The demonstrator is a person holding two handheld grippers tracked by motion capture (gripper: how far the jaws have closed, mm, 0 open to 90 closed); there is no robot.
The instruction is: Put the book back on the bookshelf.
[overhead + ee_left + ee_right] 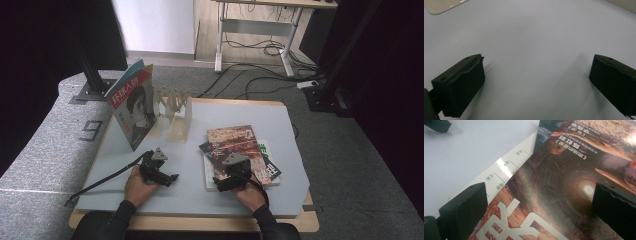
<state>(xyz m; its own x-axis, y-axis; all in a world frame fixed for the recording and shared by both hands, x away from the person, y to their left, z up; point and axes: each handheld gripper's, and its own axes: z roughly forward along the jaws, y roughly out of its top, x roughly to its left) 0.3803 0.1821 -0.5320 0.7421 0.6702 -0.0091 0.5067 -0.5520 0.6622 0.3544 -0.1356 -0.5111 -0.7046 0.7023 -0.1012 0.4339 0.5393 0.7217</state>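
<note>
On the table: a smooth, matte, pale blue-grey top (240,115) with a light wooden edge, seen from above; carpeted grey floor lies around it.
Left gripper: the left gripper (170,177) is black, held in the person's left hand (137,185) low over bare tabletop at the near left. In the left gripper view (536,75) its two blocky black jaws stand wide apart with nothing between them, only plain table surface.
Right gripper: the right gripper (220,184) is black, held in the right hand (250,192) at the near edge of the magazine stack. In the right gripper view (539,207) its jaws are spread wide, hanging over the top cover and clamping nothing.
Magazine stack: flat, right of centre. The top magazine (232,145) has a glossy reddish-brown cover with white characters; in the right gripper view (564,182) it shows a dark circular pattern with a bright glowing spot. Under it a white sheet with green print (506,170) sticks out, shiny with glare.
Standing magazine: a red-covered magazine (132,102) with a portrait stands upright and tilted at the far left, leaning on the rack.
Rack: a pale, cream-coloured divider rack (175,110) with thin upright ribs, just right of the standing magazine.
Cable: a black cable (100,180) trails from the left gripper off the table's left edge.
</note>
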